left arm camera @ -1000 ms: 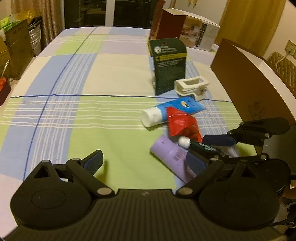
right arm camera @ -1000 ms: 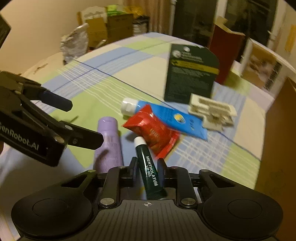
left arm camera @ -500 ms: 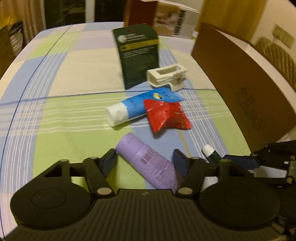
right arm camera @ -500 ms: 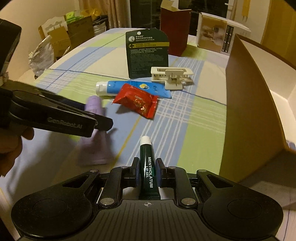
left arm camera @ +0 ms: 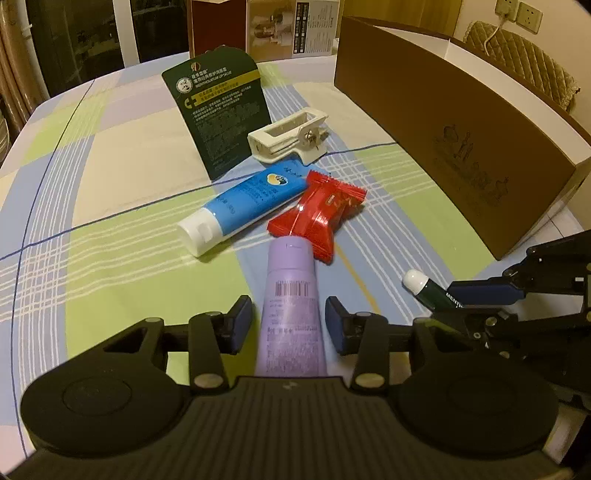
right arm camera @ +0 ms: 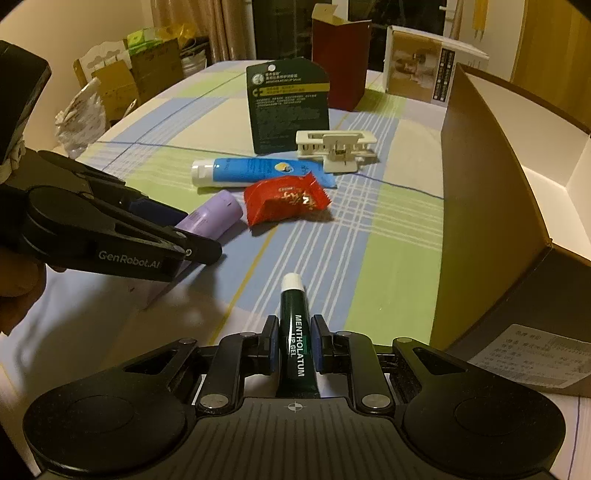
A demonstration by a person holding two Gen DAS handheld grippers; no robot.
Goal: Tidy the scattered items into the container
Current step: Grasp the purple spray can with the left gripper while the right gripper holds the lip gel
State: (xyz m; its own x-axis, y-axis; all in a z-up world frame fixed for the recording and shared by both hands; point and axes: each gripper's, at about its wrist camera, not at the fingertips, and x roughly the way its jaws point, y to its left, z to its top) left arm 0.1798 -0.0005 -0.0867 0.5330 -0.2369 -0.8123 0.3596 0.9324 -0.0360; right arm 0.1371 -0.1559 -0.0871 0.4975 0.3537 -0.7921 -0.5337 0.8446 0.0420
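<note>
Left gripper [left arm camera: 289,319]: jaws closing around the purple tube [left arm camera: 291,295], pads not quite touching
Right gripper [right arm camera: 293,345]: clamped on the lip gel [right arm camera: 295,345]
Right view only: box [right arm camera: 491,192] interior
Surface: checked cloth [left arm camera: 122,206], curtains [right arm camera: 192,22] behind

Right gripper [right arm camera: 292,345] jaws clamp the green lip-gel tube [right arm camera: 296,345].

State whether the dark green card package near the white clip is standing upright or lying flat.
Upright. The dark green card package stands on its bottom edge on the tablecloth, its printed face to the camera, behind the white clip.
</note>
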